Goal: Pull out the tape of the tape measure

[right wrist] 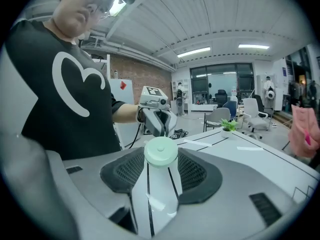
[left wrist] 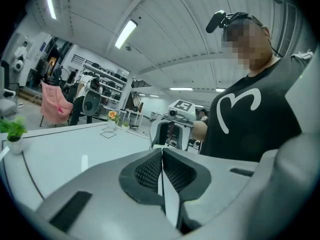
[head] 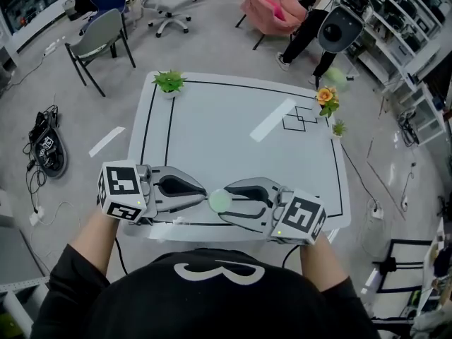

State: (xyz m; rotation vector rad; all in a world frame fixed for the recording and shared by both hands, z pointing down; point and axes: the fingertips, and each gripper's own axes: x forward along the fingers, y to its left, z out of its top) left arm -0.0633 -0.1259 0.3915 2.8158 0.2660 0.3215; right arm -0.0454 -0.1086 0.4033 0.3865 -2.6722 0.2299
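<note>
At lower center, the right claw is gripping the one green tape measure; the left claw is sitting pinched shut beside it.

Round pale-green tape measure gripped in right tongs

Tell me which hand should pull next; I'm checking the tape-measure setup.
Left, I'd say. The right gripper clamps the green tape measure between its fingers, anchoring it; the left gripper, fingers shut, sits at its edge, free to draw away.
</note>
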